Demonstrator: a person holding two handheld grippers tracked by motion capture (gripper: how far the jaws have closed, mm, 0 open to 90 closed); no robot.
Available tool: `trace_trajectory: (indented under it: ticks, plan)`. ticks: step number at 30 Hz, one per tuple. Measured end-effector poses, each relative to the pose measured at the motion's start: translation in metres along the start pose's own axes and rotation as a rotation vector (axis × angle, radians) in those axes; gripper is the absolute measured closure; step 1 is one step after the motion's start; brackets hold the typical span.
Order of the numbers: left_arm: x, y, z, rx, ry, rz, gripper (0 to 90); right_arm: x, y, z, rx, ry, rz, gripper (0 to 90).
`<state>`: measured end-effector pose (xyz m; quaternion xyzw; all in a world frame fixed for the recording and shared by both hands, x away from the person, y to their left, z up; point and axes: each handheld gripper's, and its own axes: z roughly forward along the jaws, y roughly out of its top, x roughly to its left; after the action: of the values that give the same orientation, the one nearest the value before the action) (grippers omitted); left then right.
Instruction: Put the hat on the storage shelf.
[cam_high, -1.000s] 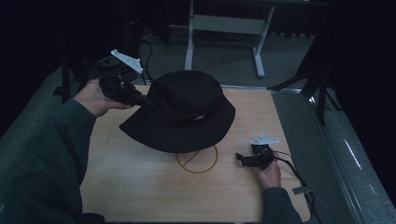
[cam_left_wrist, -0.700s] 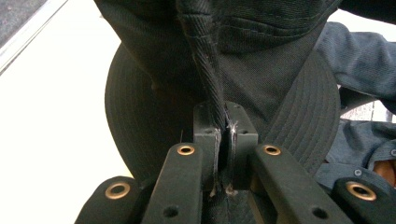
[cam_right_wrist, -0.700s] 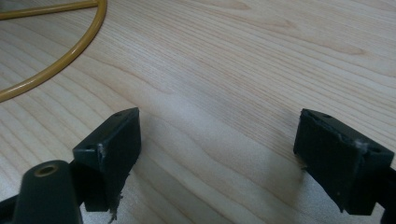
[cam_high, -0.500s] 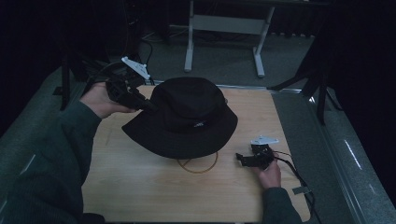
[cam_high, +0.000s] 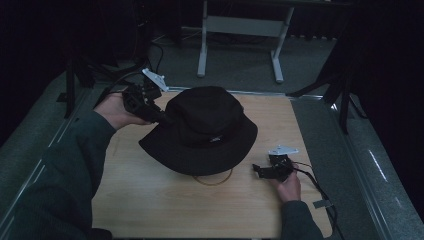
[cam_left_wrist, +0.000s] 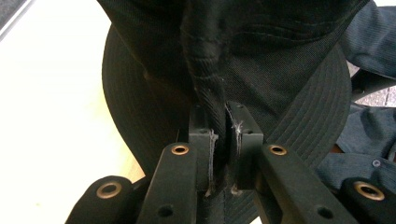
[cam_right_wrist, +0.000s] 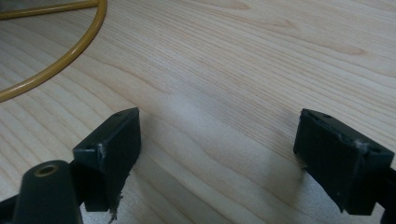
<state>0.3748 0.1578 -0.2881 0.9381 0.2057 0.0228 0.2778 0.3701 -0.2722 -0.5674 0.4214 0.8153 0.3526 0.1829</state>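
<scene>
Left tool (cam_left_wrist: 219, 140) pinches the black hat's (cam_high: 200, 130) brim above the table (cam_high: 150, 200).

Dim room, most of it in shadow. Light wooden rectangular table (cam_high: 150, 200) sits on grey carpeted floor (cam_high: 240, 55); pale metal frame stand with two legs (cam_high: 240, 30) at 12 o'clock, dark tripod-like legs (cam_high: 340, 95) at 2 o'clock.

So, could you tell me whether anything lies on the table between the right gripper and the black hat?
Nothing visible does. The right gripper rests open on bare table, and only the yellow ring lies near the hat, mostly under its brim.
</scene>
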Motion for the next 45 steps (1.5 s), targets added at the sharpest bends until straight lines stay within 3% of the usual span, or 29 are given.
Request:
trace_trajectory:
  ticks: [9,16,25,29,32,38,45]
  plan:
    - [-0.002,0.005,0.01,0.01,0.007,0.016,82.3,0.0,0.0,0.0,0.0,0.0,0.0,14.8]
    - [-0.004,0.011,0.012,-0.024,0.01,0.017,85.6,0.0,0.0,0.0,0.0,0.0,0.0,14.8]
    - [-0.001,0.018,0.029,-0.05,0.038,-0.031,82.2,0.0,0.0,0.0,0.0,0.0,0.0,14.8]
    - [0.002,0.02,0.036,-0.042,0.038,-0.05,75.7,0.0,0.0,0.0,0.0,0.0,0.0,14.8]
    - [0.002,0.018,0.037,-0.038,0.035,-0.06,61.7,0.0,0.0,0.0,0.0,0.0,0.0,14.8]
    - [0.003,0.009,0.029,-0.056,0.053,-0.082,43.1,0.0,0.0,0.0,0.0,0.0,-0.001,14.8]
    - [0.006,-0.001,0.018,-0.088,0.07,-0.109,35.3,0.0,0.0,0.0,0.0,0.0,0.0,14.8]
